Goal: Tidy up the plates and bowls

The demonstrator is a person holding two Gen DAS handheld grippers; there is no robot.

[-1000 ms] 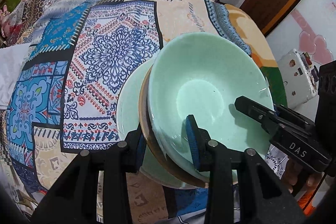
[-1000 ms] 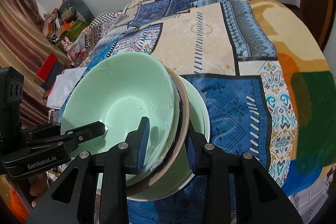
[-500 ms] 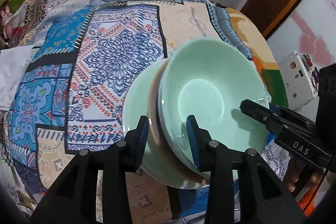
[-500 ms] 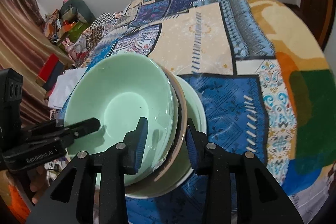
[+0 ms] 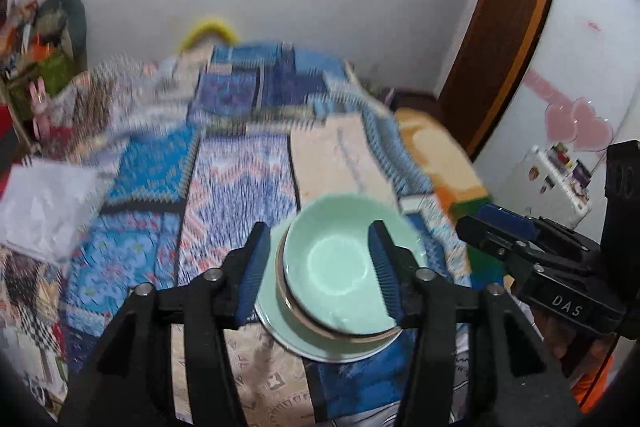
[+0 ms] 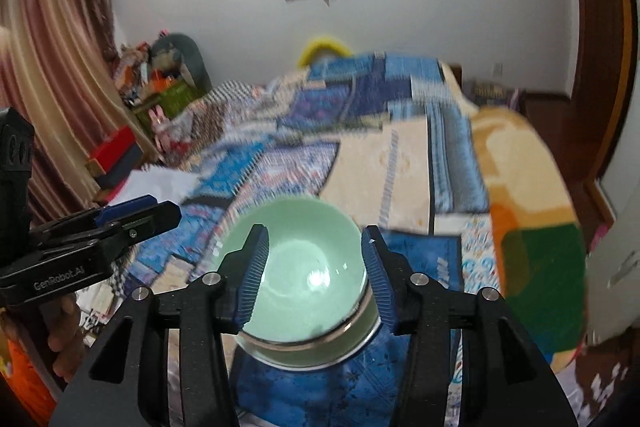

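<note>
A stack of pale green dishes sits on the bed's patchwork quilt (image 5: pixel 240 183), near its front edge: a green bowl (image 5: pixel 336 259) on top, a brown-rimmed plate (image 5: pixel 283 291) under it, and a wider green plate (image 5: pixel 280 331) at the bottom. The left tongs (image 5: pixel 320 267) hang above the stack with their jaws parted; they have just been opening, and the blue pads frame the bowl in the view without pressing on it. The right tongs (image 6: pixel 314 273) are likewise spread and have just been opening, their pads on either side of the same green bowl (image 6: pixel 296 267) with nothing gripped. Each wrist view shows the other tool off to its side. A white cloth (image 5: pixel 44 203) lies on the quilt, well apart from the stack. The quilt is blurred in both views.
</note>
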